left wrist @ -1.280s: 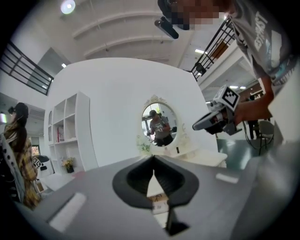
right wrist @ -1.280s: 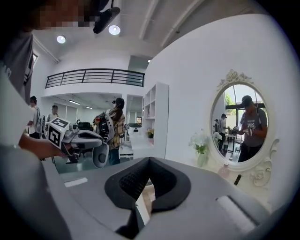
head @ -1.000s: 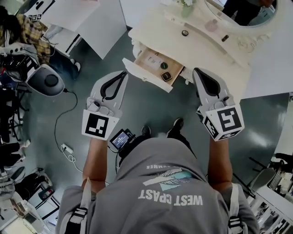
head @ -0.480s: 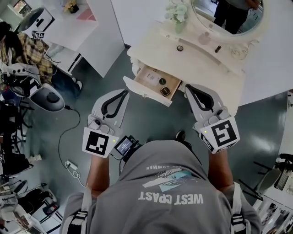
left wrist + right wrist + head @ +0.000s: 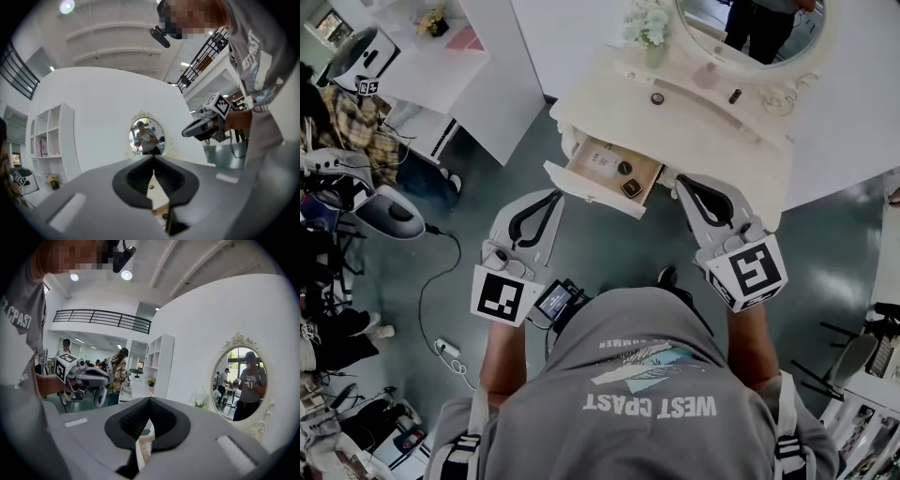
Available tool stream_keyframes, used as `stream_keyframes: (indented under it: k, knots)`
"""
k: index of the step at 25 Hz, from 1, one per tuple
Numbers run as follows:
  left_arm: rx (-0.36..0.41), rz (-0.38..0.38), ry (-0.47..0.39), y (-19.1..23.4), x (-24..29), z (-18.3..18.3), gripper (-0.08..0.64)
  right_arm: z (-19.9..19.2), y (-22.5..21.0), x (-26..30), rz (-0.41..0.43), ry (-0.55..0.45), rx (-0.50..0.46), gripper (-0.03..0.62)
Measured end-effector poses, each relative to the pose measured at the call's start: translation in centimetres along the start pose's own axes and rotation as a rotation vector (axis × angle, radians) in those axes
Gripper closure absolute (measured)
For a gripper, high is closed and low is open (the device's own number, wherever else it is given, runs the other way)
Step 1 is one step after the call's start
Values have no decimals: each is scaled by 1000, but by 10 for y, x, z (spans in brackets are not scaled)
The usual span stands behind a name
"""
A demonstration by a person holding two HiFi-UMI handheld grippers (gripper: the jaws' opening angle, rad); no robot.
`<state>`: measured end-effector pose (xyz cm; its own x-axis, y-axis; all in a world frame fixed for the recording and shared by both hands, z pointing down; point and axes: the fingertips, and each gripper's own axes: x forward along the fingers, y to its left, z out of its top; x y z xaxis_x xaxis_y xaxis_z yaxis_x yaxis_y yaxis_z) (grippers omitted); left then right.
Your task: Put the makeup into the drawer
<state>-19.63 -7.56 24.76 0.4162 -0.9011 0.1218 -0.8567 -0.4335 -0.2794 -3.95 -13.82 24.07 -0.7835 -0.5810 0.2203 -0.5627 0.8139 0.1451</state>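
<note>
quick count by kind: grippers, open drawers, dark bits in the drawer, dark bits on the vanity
grippers: 2, left gripper, right gripper
open drawer: 1
dark bits in drawer: 2
dark bits on vanity: 2
total: 7

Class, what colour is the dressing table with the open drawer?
The dressing table is cream, seen best in the head view.

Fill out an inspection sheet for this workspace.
Surface: white dressing table, bare in front, drawer pulled open.
Job's things: a round dark case and a square dark case in the drawer; a dark jar and a dark tube on the tabletop.
Clutter: flowers and a pale bottle by the mirror.
Grippers: left gripper and right gripper, fingers shut, nothing between them, short of the drawer.
Cables: cable across the floor to a power strip.
Surroundings: white cabinet left; a person reflected in the mirror.
</note>
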Motion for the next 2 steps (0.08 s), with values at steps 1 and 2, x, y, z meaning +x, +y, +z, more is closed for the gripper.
stream_keyframes:
  k: [1, 2]
  knots:
    - [-3, -2, 2, 0, 0, 0, 558, -1, 0, 0, -1, 5, 2, 592]
    - [-6, -4, 4, 0, 0, -1, 557, -1, 0, 0, -1, 9, 4, 592]
